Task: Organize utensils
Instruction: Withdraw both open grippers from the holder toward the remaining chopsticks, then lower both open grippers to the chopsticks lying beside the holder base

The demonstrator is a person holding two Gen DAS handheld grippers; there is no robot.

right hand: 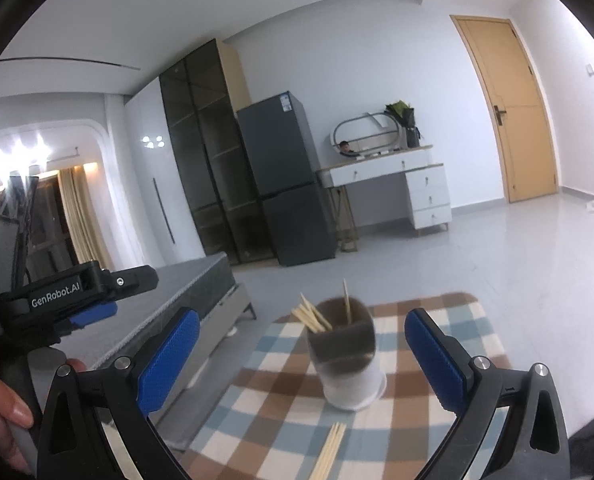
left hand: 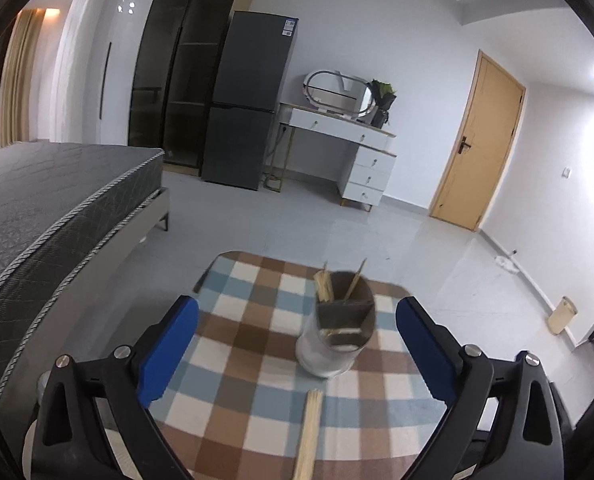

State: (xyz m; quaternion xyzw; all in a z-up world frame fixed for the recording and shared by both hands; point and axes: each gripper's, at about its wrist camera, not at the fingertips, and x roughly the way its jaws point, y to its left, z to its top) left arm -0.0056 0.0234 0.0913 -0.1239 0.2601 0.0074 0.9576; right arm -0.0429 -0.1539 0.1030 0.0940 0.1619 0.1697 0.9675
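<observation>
We hold both claws wide apart and empty: the left claw (left hand: 297, 344) and the right claw (right hand: 301, 356) each frame the holder (left hand: 339, 324) standing upright on the checked counter (left hand: 249, 360). Several chopsticks (left hand: 324, 286) already stand in its compartments, and a loose bundle (left hand: 309, 432) lies flat just in front of it. We judge the next step is gathering that bundle, which calls for lowering one claw and closing across the sticks.
</observation>
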